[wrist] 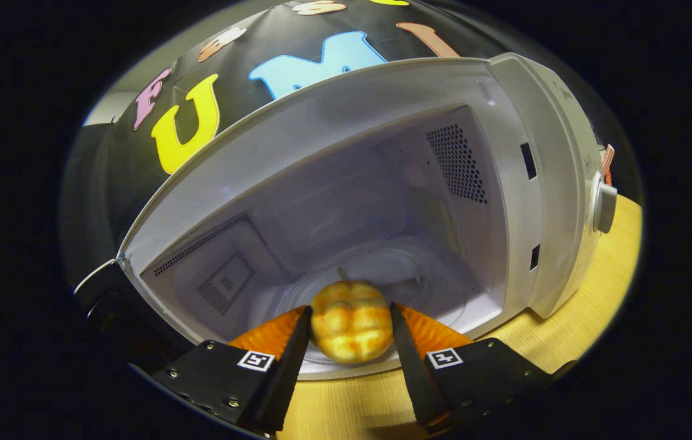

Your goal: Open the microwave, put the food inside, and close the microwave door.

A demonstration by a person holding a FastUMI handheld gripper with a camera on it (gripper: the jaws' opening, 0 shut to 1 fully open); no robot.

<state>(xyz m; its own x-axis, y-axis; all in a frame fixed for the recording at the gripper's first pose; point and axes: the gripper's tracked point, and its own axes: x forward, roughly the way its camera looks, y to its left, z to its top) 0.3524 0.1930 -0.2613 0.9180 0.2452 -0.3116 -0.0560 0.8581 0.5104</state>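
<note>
The gripper (350,324) sits at the bottom centre of the frame, its two fingers pressed against the left and right sides of a bun (352,321), pinching it between them. The bun is round and golden, with a scored, pull-apart top and paler creases. It hangs just at the front edge of the microwave (382,122), over the lip of the opening.

The microwave takes up the middle and right of the frame, and its cavity stands open. Inside, the walls are pale grey-white. A patch of small vent holes (457,164) shows on the right inner wall, in the upper right of the cavity, and another perforated panel (223,284) lies on the left inner wall, toward the lower left. A round glass turntable (382,269) rests on the cavity floor directly beyond the bun.

On the microwave's front panel, at the right of the frame, a round knob (603,206) sticks out. Two dark latch slots (529,160) sit in the frame between the cavity and that panel, one above the other.

The door (98,293) is swung away at the lower left, seen edge-on as a dark shape. The microwave stands on a light wooden table (602,305), which runs along the bottom and lower right of the frame.
</note>
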